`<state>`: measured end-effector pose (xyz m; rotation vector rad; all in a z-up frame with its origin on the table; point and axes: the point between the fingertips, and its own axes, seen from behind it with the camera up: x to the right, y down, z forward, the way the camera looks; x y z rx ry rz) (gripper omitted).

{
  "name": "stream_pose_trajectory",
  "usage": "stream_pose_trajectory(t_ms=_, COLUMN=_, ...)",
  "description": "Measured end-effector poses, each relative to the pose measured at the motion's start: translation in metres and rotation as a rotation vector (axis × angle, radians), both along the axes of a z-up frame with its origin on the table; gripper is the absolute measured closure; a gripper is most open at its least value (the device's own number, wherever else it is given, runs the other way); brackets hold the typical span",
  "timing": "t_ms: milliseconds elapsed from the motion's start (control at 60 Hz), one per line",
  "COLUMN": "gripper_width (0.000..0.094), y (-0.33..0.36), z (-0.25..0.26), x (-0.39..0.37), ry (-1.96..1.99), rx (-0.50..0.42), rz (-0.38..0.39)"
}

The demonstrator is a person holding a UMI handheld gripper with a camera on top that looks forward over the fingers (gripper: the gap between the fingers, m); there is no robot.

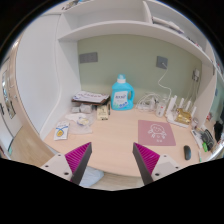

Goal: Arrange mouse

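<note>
1. The gripper [112, 165] is seen with its fingers spread apart and nothing held between them; a magenta pad [77, 157] is borne on the inner face of each finger.
2. A light wooden table [112, 135] is shown ahead of the fingers, set into a recess with a pale green back wall [125, 55] and a white shelf [105, 30] above it.
3. The mouse [186, 152], a small dark oval, is found lying on the table to the right of the right finger and well apart from it, just beside a pink mouse mat [156, 131], not on it.
4. The pink mouse mat is laid flat on the table, beyond the right finger.
5. A blue bottle [122, 95] with a white label is stood upright near the back wall, roughly in the middle of the table.
6. A stack of flat items [88, 99] is seen to the left of the bottle, and small packets [80, 120] are scattered on the table in front of it.
7. Several small upright items [175, 105] are gathered at the back right of the table; what they are cannot be told.
</note>
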<state>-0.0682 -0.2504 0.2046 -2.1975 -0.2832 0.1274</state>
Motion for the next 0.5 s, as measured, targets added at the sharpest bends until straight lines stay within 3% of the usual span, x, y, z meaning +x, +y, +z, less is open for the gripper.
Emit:
stream_pose_trajectory(t_ms=150, gripper_width=0.0087, y=0.000, z=-0.014, x=0.038, ry=0.025, rx=-0.020, rz=-0.029)
stream_pose_trajectory(t_ms=350, gripper_width=0.0089, y=-0.011, z=-0.078, x=0.156, ry=0.013, rx=-0.105, rz=-0.072)
stream_pose_trajectory(t_ms=500, gripper_width=0.0086, y=-0.024, z=-0.132, x=0.260, ry=-0.008, rx=-0.179, rz=-0.158)
